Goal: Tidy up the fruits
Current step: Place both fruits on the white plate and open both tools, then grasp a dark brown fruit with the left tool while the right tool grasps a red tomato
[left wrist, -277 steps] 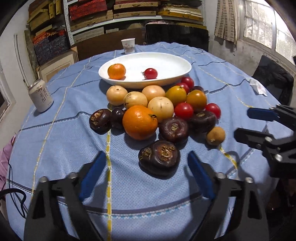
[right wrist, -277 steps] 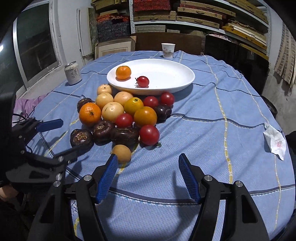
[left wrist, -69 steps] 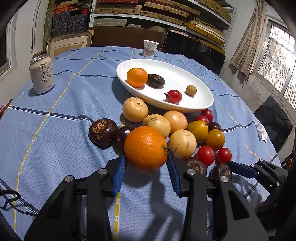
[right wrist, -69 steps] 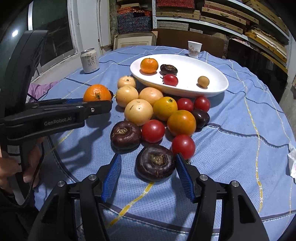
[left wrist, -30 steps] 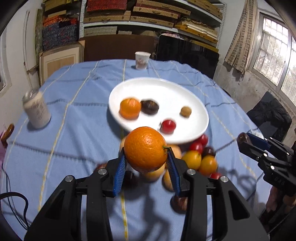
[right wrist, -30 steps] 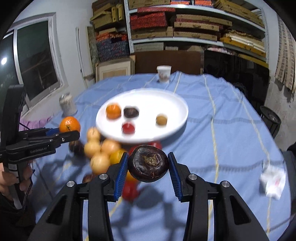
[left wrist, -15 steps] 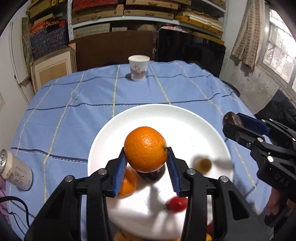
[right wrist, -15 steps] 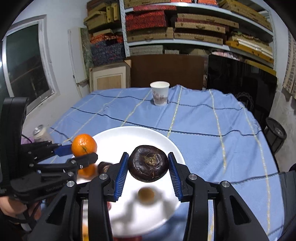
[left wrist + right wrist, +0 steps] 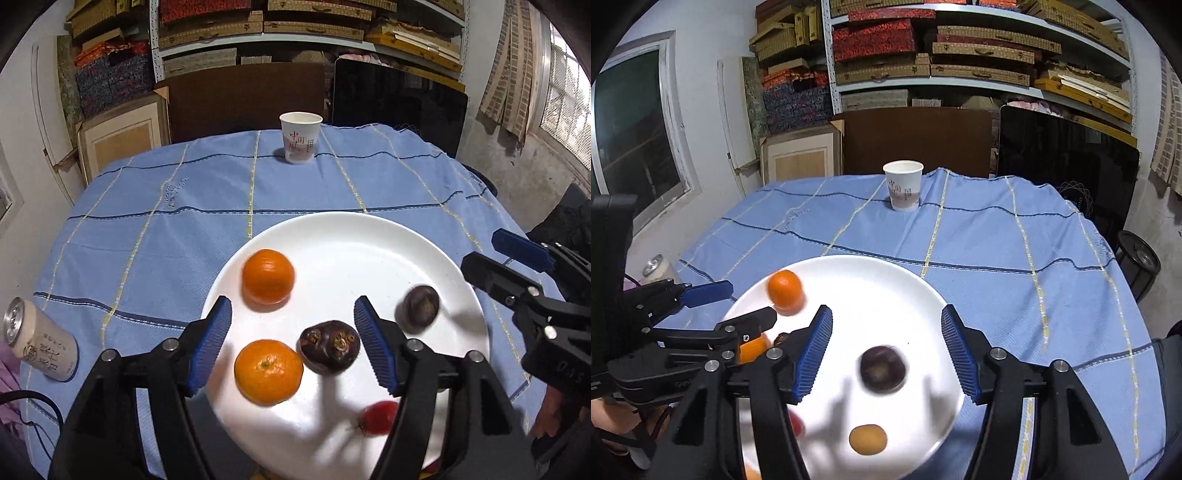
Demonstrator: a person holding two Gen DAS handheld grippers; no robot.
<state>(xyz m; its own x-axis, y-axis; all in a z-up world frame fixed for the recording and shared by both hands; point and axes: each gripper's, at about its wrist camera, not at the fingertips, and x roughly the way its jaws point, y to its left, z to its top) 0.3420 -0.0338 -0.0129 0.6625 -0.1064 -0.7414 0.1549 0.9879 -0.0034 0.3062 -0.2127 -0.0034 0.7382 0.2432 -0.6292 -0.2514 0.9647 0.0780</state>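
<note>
The white plate (image 9: 369, 236) (image 9: 886, 273) lies right under both grippers. My left gripper (image 9: 291, 347) (image 9: 738, 304) has its jaws opening; the big orange (image 9: 268, 280) (image 9: 785, 291) is blurred on the plate just past the pads, touching neither. My right gripper (image 9: 886, 332) (image 9: 506, 264) is opening too, and its dark round fruit (image 9: 882, 369) (image 9: 417, 305) sits blurred on the plate, free of the pads. Also on the plate are a smaller orange (image 9: 268, 371), another dark fruit (image 9: 329, 352), a red tomato (image 9: 378, 417) and a small tan fruit (image 9: 868, 439).
A paper cup (image 9: 300, 137) (image 9: 904, 184) stands on the blue tablecloth (image 9: 166, 236) beyond the plate. A drink can (image 9: 40, 343) (image 9: 659, 264) stands at the left edge. Shelves, boxes and a dark panel are behind the table. A hand (image 9: 550, 417) holds the right gripper.
Both grippers moved forward over the plate, then opened. The big orange left the left pads and the dark fruit left the right pads; both now lie on the plate.
</note>
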